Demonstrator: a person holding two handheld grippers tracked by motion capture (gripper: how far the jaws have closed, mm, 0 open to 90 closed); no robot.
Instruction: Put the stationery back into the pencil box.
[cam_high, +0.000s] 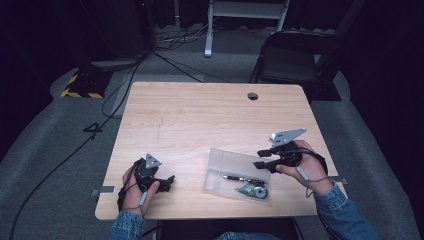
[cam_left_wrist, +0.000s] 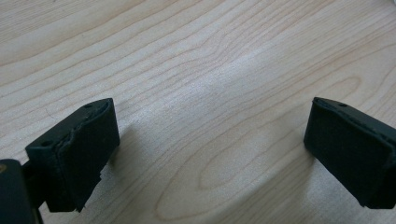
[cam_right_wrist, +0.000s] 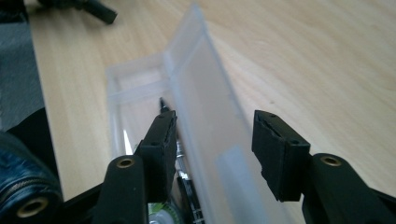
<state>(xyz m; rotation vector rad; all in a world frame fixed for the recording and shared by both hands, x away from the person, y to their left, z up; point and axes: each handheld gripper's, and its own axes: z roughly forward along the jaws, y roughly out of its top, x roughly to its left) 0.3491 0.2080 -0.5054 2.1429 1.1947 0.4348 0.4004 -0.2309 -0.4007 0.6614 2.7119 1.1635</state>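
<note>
A clear plastic case (cam_high: 226, 161) lies open on the wooden table (cam_high: 200, 120), near the front right. Inside it rest a dark pen (cam_high: 241, 178) and a round green and white item (cam_high: 254, 191). My right gripper (cam_high: 261, 158) is at the case's right end. In the right gripper view it (cam_right_wrist: 214, 149) stands open with the case's raised lid (cam_right_wrist: 205, 107) between its jaws; the pen tip (cam_right_wrist: 163, 104) shows beyond the left jaw. My left gripper (cam_high: 168, 182) rests at the front left, open over bare wood (cam_left_wrist: 210, 144), holding nothing.
A round cable hole (cam_high: 253, 96) sits near the table's far edge. Behind the table stand a black folding chair (cam_high: 295, 55) and a white frame (cam_high: 247, 10). Cables (cam_high: 115, 95) and a yellow-black striped base (cam_high: 80, 87) lie on the grey floor at the left.
</note>
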